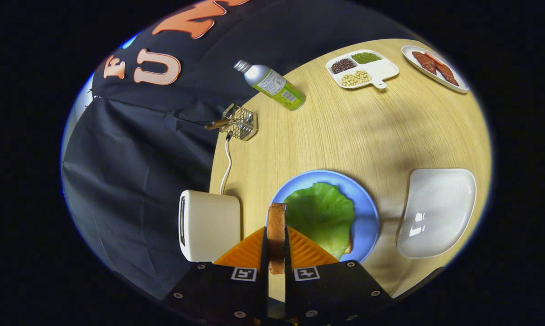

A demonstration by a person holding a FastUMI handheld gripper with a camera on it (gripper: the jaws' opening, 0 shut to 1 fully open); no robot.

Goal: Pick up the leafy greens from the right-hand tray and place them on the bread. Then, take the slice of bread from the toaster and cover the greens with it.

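Observation:
My gripper is shut on a slice of toasted bread, held edge-on and upright between the two fingers. Just ahead and to the right lies a blue plate with a green lettuce leaf spread over it; a corner of the lower bread peeks out from under the leaf. The white toaster stands to the left of the fingers, its slot facing away to the left. To the right of the plate sits the white right-hand tray, bare.
The toaster's white cord runs back to a wire rack. A tilted green-labelled bottle, a divided dish of beans and a plate of sausages sit far back on the wooden table.

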